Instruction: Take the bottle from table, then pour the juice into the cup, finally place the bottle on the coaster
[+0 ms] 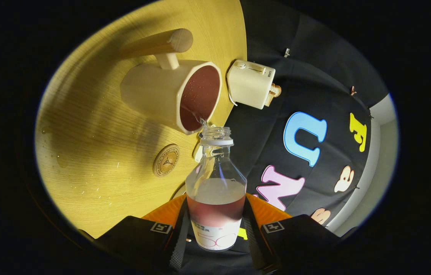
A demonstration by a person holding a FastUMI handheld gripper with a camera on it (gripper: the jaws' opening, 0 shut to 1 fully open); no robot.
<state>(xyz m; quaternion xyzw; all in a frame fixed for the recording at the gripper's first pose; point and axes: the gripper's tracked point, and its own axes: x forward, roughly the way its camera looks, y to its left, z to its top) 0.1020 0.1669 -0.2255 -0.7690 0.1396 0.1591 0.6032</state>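
Reddish juice fills the lower part of the clear bottle I'm holding, low in the middle of the frame. My gripper is clamped on it, one finger pressing each side of the labelled base. The uncapped neck points away from the fingers, its mouth right at the rim of the cream cup, which sits in the upper centre of the frame. A thin thread of liquid seems to run from the mouth into the cup, whose inside looks dark red and wet. The cup has a wooden handle above it. On the wooden table, a round coaster lies left of the bottle's neck, apart from the cup. A cream toaster stands right of the cup.
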